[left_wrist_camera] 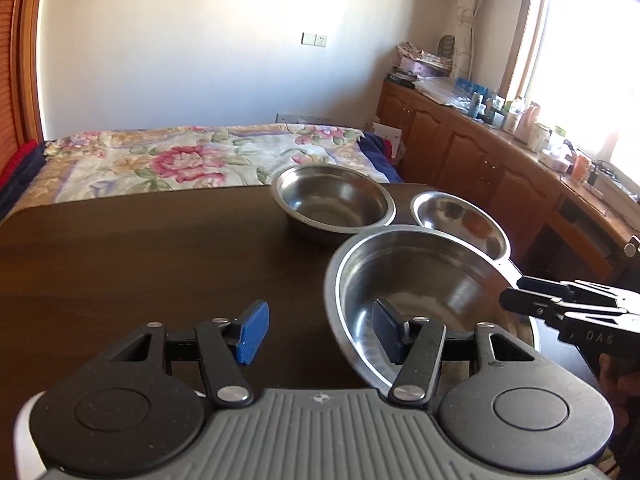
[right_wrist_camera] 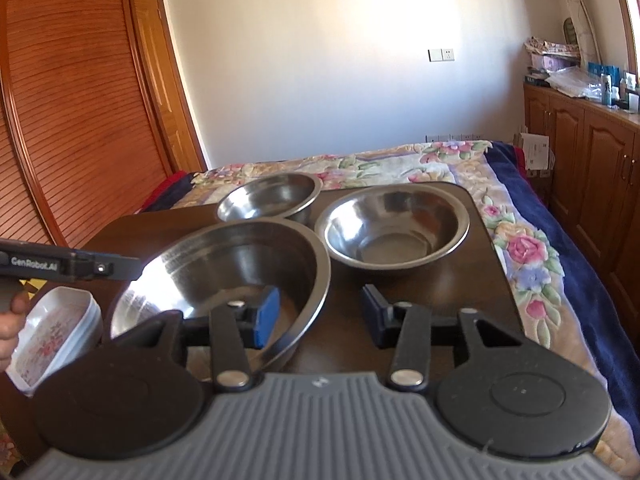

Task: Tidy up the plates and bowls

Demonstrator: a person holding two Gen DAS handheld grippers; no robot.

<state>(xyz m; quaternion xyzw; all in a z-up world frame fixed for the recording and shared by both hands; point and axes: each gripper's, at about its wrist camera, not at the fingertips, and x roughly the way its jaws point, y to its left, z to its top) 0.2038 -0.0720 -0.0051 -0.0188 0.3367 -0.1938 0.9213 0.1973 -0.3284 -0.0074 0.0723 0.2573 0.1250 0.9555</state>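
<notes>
While it sits mouth-up at the near right part of the table [left_wrist_camera: 120, 248], the largest steel bowl [left_wrist_camera: 416, 280] is round, so it has no long axis. The left claw [left_wrist_camera: 320, 334] straddles its left rim, fingers spread apart, one pad [left_wrist_camera: 386, 330] inside. The right claw [right_wrist_camera: 320, 312] straddles the right rim, likewise spread. Behind stand a deep bowl [left_wrist_camera: 332, 196] and a shallow bowl [left_wrist_camera: 460, 220]. A white floral dish [right_wrist_camera: 56, 328] lies left, its long axis running away from the viewer.
</notes>
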